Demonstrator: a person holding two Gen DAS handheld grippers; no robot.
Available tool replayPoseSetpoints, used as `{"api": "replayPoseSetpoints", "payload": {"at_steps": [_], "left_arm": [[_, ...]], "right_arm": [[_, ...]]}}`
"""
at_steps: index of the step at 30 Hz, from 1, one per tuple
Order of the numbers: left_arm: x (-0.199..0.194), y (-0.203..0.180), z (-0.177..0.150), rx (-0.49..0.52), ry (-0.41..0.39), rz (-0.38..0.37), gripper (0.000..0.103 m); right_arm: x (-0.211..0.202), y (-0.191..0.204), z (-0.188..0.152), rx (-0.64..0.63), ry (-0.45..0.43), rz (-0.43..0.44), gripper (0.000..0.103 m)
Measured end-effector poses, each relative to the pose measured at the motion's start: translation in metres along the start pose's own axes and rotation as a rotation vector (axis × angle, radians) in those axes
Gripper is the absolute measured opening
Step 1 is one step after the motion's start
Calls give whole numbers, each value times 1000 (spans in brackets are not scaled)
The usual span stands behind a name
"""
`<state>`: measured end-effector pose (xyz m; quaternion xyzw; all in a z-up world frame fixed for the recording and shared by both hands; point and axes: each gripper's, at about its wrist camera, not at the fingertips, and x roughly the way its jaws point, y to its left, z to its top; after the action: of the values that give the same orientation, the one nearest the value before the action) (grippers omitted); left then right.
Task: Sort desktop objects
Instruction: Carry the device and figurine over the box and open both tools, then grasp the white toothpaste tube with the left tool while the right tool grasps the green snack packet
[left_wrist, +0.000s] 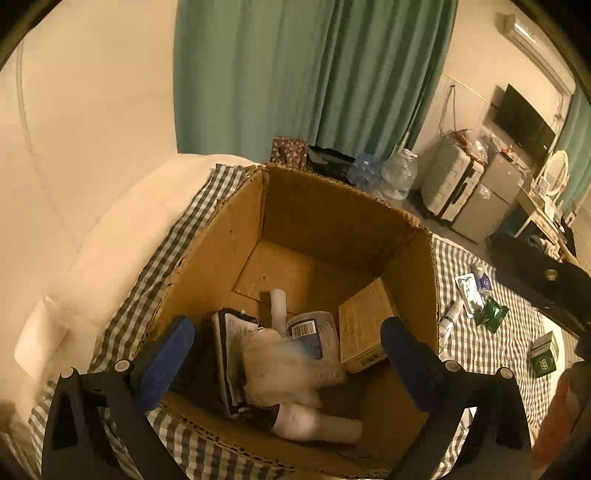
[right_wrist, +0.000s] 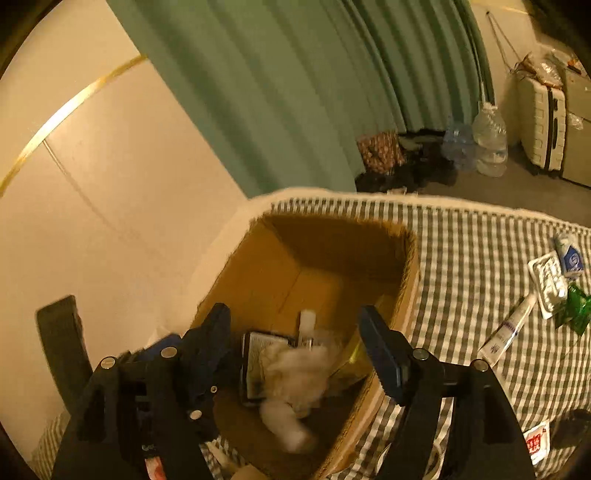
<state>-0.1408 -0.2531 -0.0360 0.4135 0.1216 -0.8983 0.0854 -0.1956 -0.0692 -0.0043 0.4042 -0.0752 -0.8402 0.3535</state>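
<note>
Left wrist view: left gripper (left_wrist: 288, 354) hangs over the open box (left_wrist: 421, 258) on the bed (left_wrist: 491, 343), jaws spread wide, gripping nothing. A blurred pale fluffy thing (left_wrist: 284, 365) sits between them, looks like it's dropping in on top of a dark packet (left_wrist: 232, 339), a white tube (left_wrist: 279, 306) and a small carton (left_wrist: 364, 325). Still to sort: a tube (left_wrist: 451, 317), blister pack (left_wrist: 468, 291), green wrapper (left_wrist: 493, 314) and green box (left_wrist: 545, 354), all off to the right on the checked sheet.

Right wrist view: right gripper (right_wrist: 295, 343) is also over the box (right_wrist: 410, 266), jaws apart and empty. The tube (right_wrist: 508, 332) lies to its right, long axis running near-to-far, so I'd say the right hand is nearer
</note>
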Motion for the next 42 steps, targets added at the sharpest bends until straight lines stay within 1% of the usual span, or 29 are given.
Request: {"api": "replayPoseSetpoints", "payload": {"at_steps": [3,6,7,9,10,14,16,20,22,25,28,31,34,37,39,41,42], "left_arm": [[-4,-11,-3,9,-10,-12,103],[-9,-34,-8,32,-23,-37,103],[-10,-44,-10,41,-25,-46,103],[-11,-70,-16,66,-21,-71,103],[-10,-81,-17,75,-21,-79,103],[-5,-133,-33,125,-19,-139,103],[3,-163,-43,163,-14,-166,103],[27,-211,-60,242,-1,-179,103],[44,-234,-66,289,13,-176,103],[74,-258,-73,351,33,-156,103],[108,-273,-79,382,57,-143,103],[147,-281,-79,388,92,-116,103],[182,-283,-75,365,126,-128,103],[208,-287,-72,367,134,-130,103],[222,-289,-70,365,157,-140,99],[229,-290,-68,367,139,-147,97],[230,-293,-68,387,132,-148,93]], "right_arm": [[-18,-15,-4,10,-47,-46,73],[-43,-41,-15,21,-87,-123,73],[-54,-55,-21,26,-105,-168,73],[-70,-72,-26,40,-121,-226,73],[-81,-88,-32,50,-125,-267,73],[-114,-139,-46,109,-156,-372,74],[-127,-161,-54,138,-176,-414,74],[-135,-196,-70,182,-180,-454,76],[-129,-215,-78,198,-167,-462,76],[-114,-242,-85,229,-139,-457,76],[-96,-263,-87,246,-118,-436,76],[-73,-277,-79,241,-101,-432,76],[-48,-290,-67,233,-79,-418,76],[-21,-303,-56,226,-41,-425,76],[-6,-312,-51,230,-19,-416,75],[11,-321,-44,238,17,-420,75],[15,-325,-42,248,30,-417,75]]}}
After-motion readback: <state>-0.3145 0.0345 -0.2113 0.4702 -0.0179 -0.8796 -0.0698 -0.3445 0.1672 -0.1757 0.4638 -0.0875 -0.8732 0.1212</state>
